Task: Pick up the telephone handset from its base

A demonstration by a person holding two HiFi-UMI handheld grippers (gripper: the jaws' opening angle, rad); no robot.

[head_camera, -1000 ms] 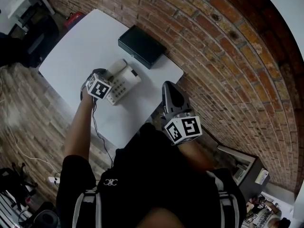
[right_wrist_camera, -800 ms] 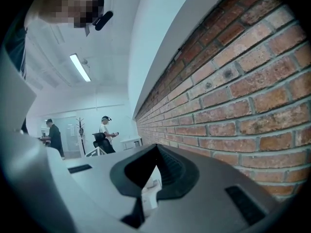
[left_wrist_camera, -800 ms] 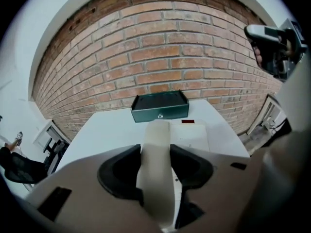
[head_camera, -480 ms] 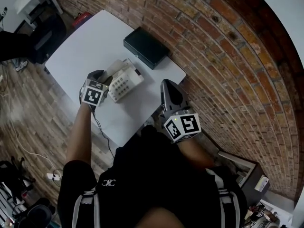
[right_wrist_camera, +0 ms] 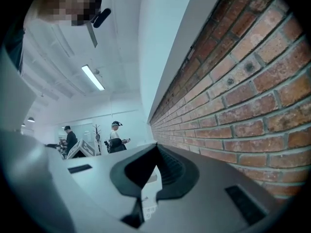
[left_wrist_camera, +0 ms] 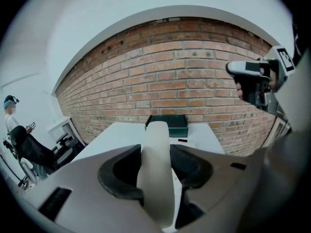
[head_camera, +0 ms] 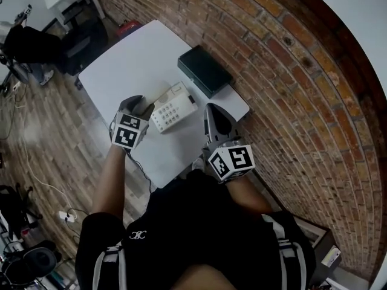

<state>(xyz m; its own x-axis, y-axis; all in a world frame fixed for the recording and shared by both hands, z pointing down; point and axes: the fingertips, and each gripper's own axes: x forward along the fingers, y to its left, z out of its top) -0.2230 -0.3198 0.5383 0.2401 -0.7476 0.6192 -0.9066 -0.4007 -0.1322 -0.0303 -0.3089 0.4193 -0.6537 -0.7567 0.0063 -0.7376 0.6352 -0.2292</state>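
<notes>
The cream telephone handset (left_wrist_camera: 156,169) stands upright between my left gripper's (left_wrist_camera: 156,147) jaws, which are shut on its middle. In the head view that left gripper (head_camera: 140,106) hovers just left of the white telephone base (head_camera: 174,109), whose keypad shows, and the handset (head_camera: 147,108) is off the base. The base sits on the white table (head_camera: 127,71). My right gripper (head_camera: 213,109) hangs to the right of the base over the table's near edge, jaws together at the tip and empty; it (right_wrist_camera: 155,147) points level along the brick wall.
A dark green box (head_camera: 204,70) lies on the table's far right corner, against the brick wall (head_camera: 290,71); it also shows ahead of the handset as the box (left_wrist_camera: 166,125). A thin cord (head_camera: 138,165) hangs off the near table edge. People stand far back.
My left gripper has risen and drawn back toward the near left with the handset, which has come off the base. The right gripper has shifted slightly.
</notes>
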